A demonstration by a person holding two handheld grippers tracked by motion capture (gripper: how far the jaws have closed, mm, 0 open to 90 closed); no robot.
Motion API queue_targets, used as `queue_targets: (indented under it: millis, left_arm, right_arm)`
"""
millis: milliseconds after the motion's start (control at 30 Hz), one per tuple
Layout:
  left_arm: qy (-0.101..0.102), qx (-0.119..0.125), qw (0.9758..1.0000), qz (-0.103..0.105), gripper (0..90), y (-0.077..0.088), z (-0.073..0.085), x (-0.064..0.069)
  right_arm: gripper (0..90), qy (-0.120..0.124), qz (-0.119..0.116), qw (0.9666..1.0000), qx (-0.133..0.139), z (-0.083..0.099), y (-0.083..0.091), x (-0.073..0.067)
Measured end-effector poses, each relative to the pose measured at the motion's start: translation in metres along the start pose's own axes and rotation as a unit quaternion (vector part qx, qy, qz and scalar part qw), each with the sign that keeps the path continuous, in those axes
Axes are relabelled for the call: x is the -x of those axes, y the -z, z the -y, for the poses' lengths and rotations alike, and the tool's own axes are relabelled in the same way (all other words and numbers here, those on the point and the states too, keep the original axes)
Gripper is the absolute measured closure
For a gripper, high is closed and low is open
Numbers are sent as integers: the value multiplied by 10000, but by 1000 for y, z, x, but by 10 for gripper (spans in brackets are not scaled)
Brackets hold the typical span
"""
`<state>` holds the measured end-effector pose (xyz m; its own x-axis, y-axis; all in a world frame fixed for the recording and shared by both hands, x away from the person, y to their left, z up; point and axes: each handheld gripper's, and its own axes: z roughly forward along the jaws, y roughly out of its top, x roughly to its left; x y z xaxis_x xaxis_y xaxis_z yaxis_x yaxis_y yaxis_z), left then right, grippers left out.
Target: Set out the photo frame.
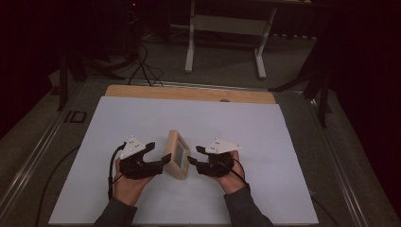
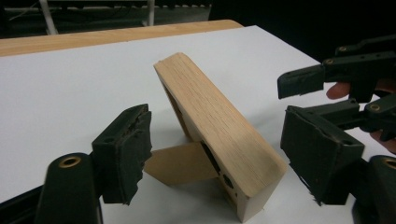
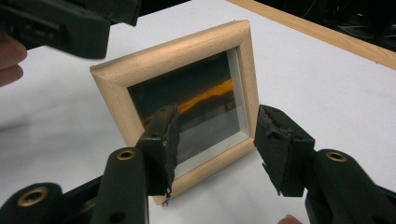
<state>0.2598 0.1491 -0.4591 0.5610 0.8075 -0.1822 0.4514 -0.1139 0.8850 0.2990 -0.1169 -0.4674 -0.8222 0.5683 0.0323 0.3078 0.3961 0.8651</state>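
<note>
Both grippers, left (image 1: 160, 161) and right (image 1: 193, 160), released at frame centre, flank 1 stiff, light wooden photo frame (image 1: 177, 154); glass looks fragile, so grip wooden edges.

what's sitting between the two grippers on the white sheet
A small wooden picture frame stands on its back prop between the left gripper and right gripper, seen in the high view.

A desk (image 1: 142, 91) with a light wooden top carries 1 large white sheet (image 1: 265, 142) that covers nearly all of it, leaving a wooden strip bare along the far edge. 1 small wooden picture frame (image 1: 176, 154) stands on the sheet near its middle, leaning back on a rear prop.
</note>
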Motion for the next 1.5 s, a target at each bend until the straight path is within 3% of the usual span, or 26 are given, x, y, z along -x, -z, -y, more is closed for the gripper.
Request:
queue_targets:
  millis: [233,533,1500]
  left_arm:
    - [-111,-123,9998,-53,227,-7,3,8]
    - [-20,-394,9991,-144,252,-20,10,11]
    - [142,-584,9980,206,434,-26,11,11]
  right_arm:
    - [486,4,18,10000,18,0,1,1]
    - [482,-11,37,10000,40,-1,3,3]
    - [480,-50,48,10000,57,0,5,6]
